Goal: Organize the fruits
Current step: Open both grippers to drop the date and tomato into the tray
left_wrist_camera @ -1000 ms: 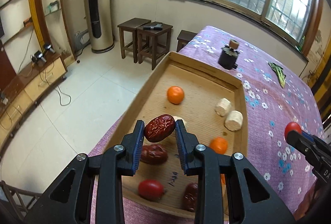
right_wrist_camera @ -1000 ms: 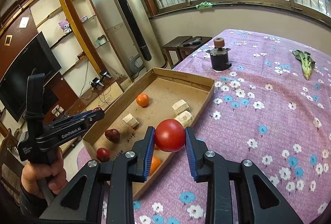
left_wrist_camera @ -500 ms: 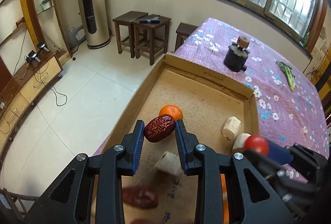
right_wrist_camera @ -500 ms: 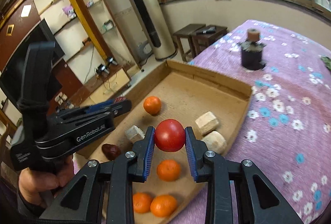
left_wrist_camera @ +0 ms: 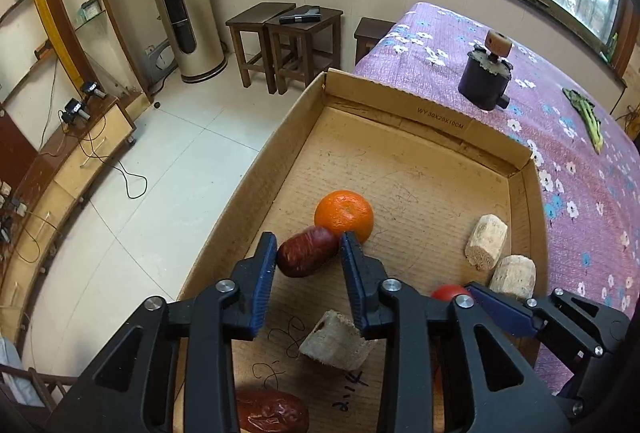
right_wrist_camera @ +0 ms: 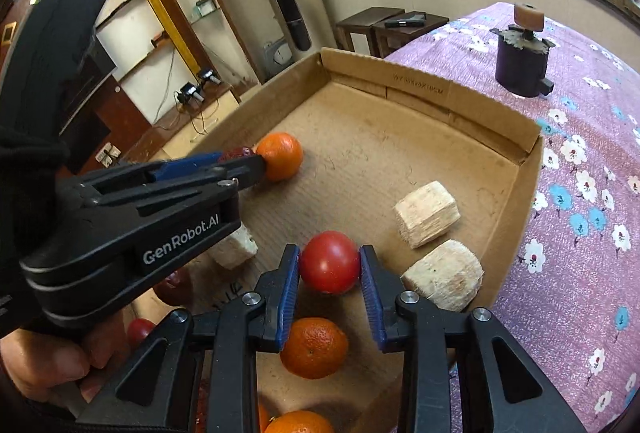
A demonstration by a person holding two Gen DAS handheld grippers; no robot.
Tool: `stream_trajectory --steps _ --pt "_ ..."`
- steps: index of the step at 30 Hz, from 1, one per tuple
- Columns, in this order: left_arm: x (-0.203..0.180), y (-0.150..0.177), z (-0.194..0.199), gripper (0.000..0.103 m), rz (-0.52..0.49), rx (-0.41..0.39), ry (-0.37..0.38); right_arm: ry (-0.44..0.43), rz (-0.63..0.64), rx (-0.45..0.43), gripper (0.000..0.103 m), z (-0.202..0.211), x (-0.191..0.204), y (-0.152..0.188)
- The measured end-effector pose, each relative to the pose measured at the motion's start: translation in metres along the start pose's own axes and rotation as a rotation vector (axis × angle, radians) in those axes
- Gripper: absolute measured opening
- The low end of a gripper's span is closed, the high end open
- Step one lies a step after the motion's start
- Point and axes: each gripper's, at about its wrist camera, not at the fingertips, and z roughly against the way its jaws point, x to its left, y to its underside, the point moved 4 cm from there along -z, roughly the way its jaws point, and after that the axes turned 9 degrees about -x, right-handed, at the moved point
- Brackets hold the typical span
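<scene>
Left gripper (left_wrist_camera: 308, 259) clamped on red date (left_wrist_camera: 307, 257) beside orange (left_wrist_camera: 344, 215) in cardboard tray (left_wrist_camera: 436, 121); light, wrinkled, soft: hold across middle. Right gripper (right_wrist_camera: 329, 271) clamped on tomato (right_wrist_camera: 329, 261): smooth, bruisable.

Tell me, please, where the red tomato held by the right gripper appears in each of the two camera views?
Left wrist view: the red tomato shows only as a sliver, lower right, behind the left gripper.
Right wrist view: lower centre, clamped in the right gripper above the cardboard box floor.
Shared landmark: the orange by the left gripper's tip.
</scene>
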Motion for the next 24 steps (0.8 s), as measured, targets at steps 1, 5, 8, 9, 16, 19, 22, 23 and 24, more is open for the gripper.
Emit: stream_trajectory --steps 1,5,8,9,16,19,22,23,24 --pt "0.001 0.000 0.000 0.041 -0.001 0.000 -0.004 0.001 0.005 -0.003 0.034 0.000 0.001 0.001" --pt "0.007 -0.001 0.004 0.053 0.023 0.002 0.000 -0.009 0.004 -0.015 0.037 0.007 0.002 0.000" --pt "0.010 0.000 0.012 0.053 0.024 -0.013 -0.005 -0.011 0.001 -0.033 0.040 0.020 0.002 0.001" --pt "0.010 0.001 0.014 0.053 0.022 -0.016 -0.008 -0.013 -0.002 -0.038 0.040 0.023 0.002 0.000" --pt "0.011 0.016 0.040 0.053 0.030 -0.050 0.009 -0.044 0.027 -0.068 0.045 0.049 0.007 0.000" --pt "0.009 0.026 0.054 0.053 0.017 -0.070 0.004 -0.060 0.082 -0.070 0.047 0.058 0.011 0.002" --pt "0.009 0.038 0.068 0.065 0.012 -0.083 0.003 -0.080 0.127 -0.065 0.052 0.064 0.015 0.004" --pt "0.010 0.041 0.072 0.067 0.012 -0.088 0.000 -0.082 0.144 -0.063 0.053 0.067 0.016 0.007" --pt "0.011 0.044 0.075 0.069 0.012 -0.094 0.000 -0.086 0.161 -0.061 0.056 0.068 0.017 0.008"
